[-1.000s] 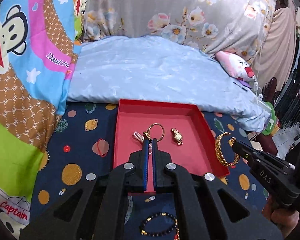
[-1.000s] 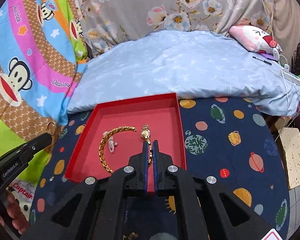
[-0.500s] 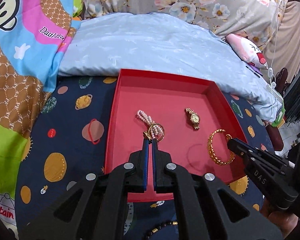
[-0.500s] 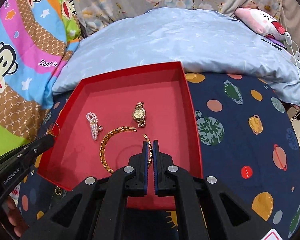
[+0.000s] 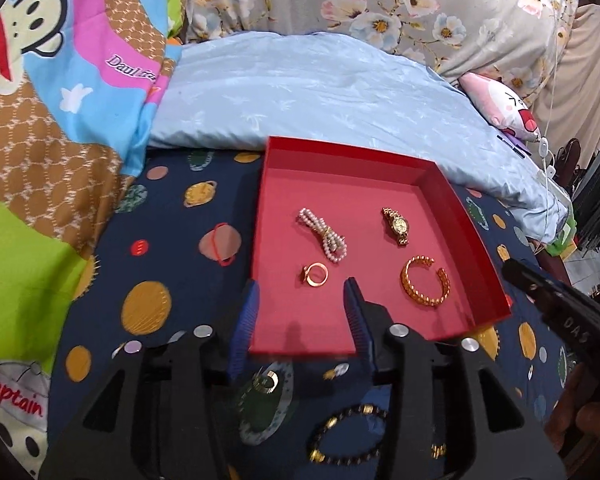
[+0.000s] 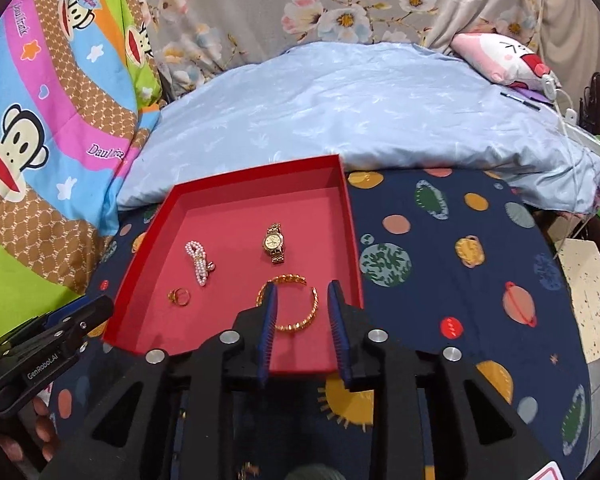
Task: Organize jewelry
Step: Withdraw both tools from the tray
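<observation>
With both hand-held gripper jaws opening, the left hand-held gripper (image 5: 302, 304) over the ring (image 5: 315, 274) and the right hand-held gripper (image 6: 300, 312) around the bangle (image 6: 290, 304), each gripping nothing, lift straight off the red tray (image 5: 476, 240)

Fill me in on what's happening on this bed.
A person with a gripper in each hand is sorting jewelry into a red tray. The left gripper is opening over a gold ring, the right gripper over a gold bangle; both pieces lie loose in the tray beside a pearl bracelet and a watch. A beaded bracelet waits outside.
</observation>
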A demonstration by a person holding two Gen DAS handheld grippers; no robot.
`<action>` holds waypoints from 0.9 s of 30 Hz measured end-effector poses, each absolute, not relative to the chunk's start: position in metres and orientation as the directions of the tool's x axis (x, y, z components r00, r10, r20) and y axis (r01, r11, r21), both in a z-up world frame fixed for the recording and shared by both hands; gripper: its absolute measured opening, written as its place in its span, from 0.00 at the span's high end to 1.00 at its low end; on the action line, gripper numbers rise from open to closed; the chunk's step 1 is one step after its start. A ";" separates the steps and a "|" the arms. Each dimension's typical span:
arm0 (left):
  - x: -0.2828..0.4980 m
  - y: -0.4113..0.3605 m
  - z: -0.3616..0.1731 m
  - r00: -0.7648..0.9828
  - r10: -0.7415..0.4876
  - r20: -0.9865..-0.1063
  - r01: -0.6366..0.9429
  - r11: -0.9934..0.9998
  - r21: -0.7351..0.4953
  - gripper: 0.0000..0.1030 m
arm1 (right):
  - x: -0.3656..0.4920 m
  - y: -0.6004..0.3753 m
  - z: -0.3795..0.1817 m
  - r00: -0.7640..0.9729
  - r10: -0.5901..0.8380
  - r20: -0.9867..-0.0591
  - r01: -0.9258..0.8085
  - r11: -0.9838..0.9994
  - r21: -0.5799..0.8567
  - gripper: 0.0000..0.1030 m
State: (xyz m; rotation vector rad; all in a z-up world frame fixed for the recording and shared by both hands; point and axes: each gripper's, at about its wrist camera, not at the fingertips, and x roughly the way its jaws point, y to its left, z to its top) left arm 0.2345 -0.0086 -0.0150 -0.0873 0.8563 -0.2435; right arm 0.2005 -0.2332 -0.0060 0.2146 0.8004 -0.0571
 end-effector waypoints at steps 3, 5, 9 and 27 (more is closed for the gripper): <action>0.213 0.005 -0.009 0.637 -0.231 -0.735 0.162 0.973 -0.165 0.56 | 0.172 -0.235 0.004 0.703 0.023 -0.711 0.141 0.975 0.170 0.68; 0.201 0.013 -0.008 0.634 -0.228 -0.739 0.153 0.974 -0.170 0.56 | 0.154 -0.234 0.008 0.702 0.024 -0.712 0.145 0.974 0.175 0.68; 0.171 0.026 -0.008 0.626 -0.217 -0.749 0.140 0.976 -0.166 0.56 | 0.119 -0.226 0.011 0.692 0.021 -0.721 0.145 0.975 0.167 0.67; 0.091 0.037 -0.029 0.575 -0.201 -0.793 0.158 0.978 -0.134 0.55 | 0.033 -0.197 -0.012 0.621 0.052 -0.782 0.122 0.979 0.162 0.67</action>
